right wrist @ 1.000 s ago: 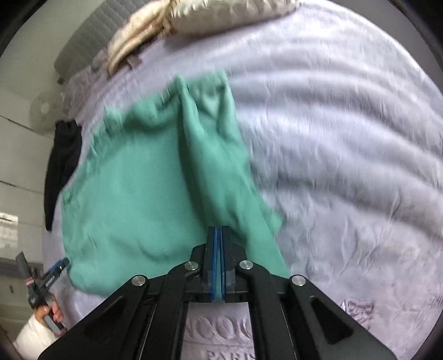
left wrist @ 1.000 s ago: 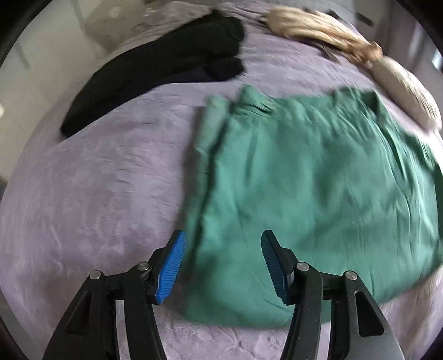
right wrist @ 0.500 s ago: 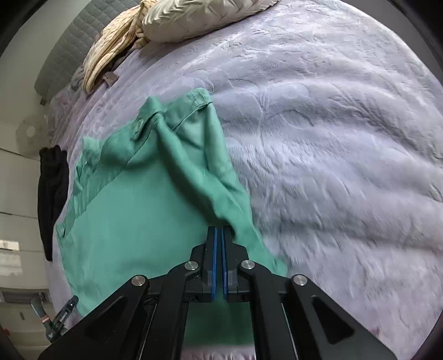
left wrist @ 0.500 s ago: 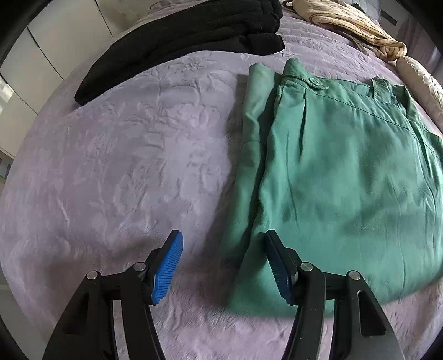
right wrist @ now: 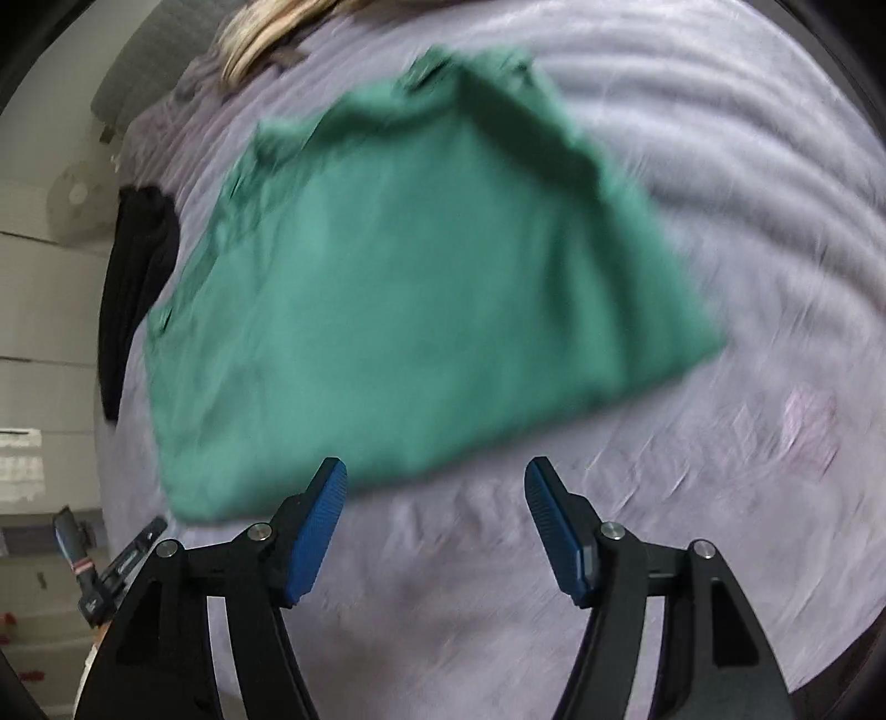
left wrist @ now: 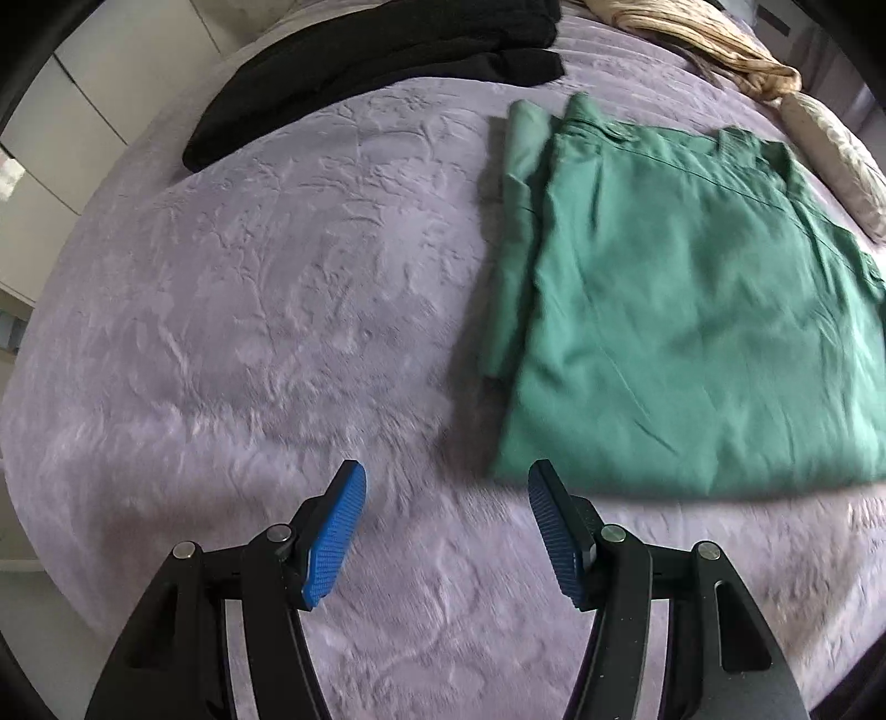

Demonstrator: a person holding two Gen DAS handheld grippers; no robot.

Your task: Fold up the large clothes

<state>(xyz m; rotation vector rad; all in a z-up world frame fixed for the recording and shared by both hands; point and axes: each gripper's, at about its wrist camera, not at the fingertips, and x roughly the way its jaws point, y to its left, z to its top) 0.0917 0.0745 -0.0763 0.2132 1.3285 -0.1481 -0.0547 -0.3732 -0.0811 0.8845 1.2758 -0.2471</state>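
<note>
1. Where the lilac bedspread [left wrist: 288, 288] covers the bed, the green garment [left wrist: 692, 310] lies flat and folded, right of the middle in the left wrist view.
2. The left gripper [left wrist: 446, 526] hangs over bare bedspread with its jaws released and nothing between them; the garment's near left corner lies just beyond the right jaw's tip, apart from it.
3. The right gripper [right wrist: 434, 520] has just been opening its jaws; they now stand wide and hold nothing.
4. In the blurred right wrist view the garment [right wrist: 398, 288] spreads on the far side of the jaws, its near edge just past the left jaw's tip.
5. A black garment [left wrist: 360, 72] lies at the far left of the bed, well apart from the green one.
6. Beige pillows [left wrist: 720, 44] lie at the far right.
</note>
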